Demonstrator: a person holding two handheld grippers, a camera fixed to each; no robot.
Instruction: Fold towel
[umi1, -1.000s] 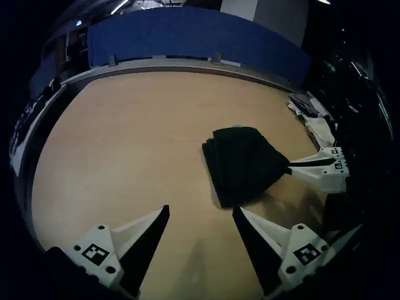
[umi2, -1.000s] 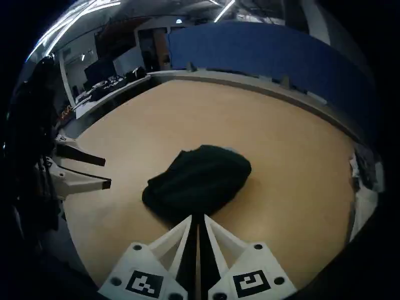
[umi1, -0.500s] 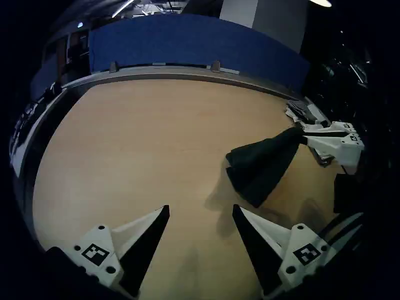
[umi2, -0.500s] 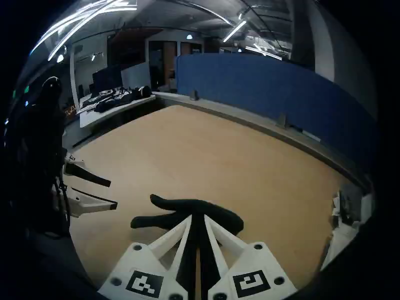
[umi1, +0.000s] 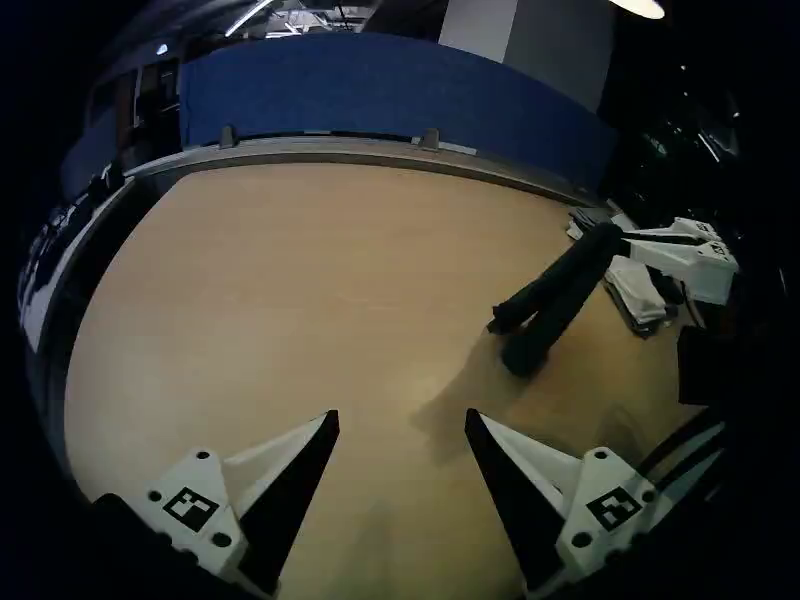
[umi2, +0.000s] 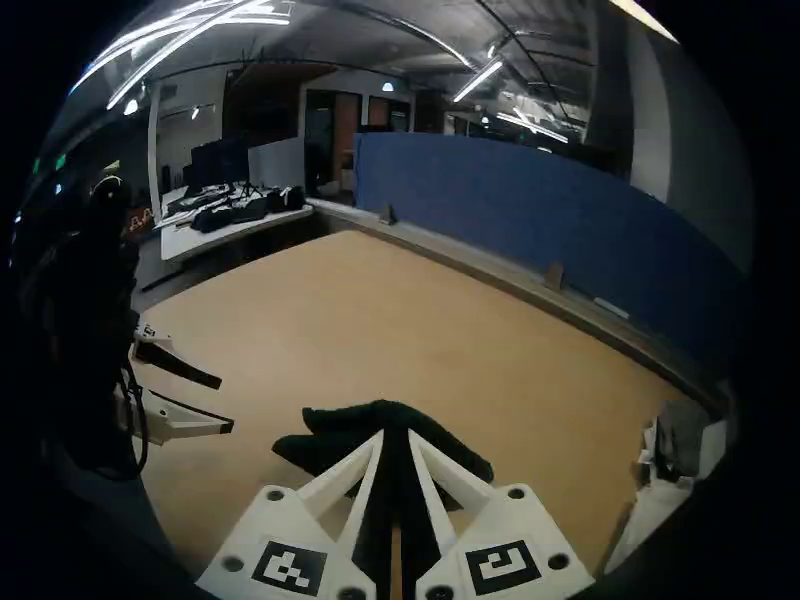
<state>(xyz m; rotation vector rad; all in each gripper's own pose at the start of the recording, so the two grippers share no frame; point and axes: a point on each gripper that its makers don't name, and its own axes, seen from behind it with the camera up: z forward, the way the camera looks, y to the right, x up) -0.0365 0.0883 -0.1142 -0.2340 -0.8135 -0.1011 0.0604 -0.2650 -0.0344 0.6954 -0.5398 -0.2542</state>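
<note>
Towel (umi1: 555, 295) bunched, hanging at 3 o'clock above desk (umi1: 300, 280), pinched by right claw (umi2: 397, 435). Left claw (umi1: 400, 420) gaping, empty. No fold visible; spreading and folding apparently left.

The pale wood-grain surface (umi1: 300, 280) is smooth, with a faint satin sheen. The black cloth towel (umi1: 555, 295) looks soft and matt. The left tool (umi1: 400, 420) and right tool (umi2: 396, 436) are matt white plastic with black inner finger faces. The blue partition (umi1: 400, 90) looks like matt fabric.
</note>
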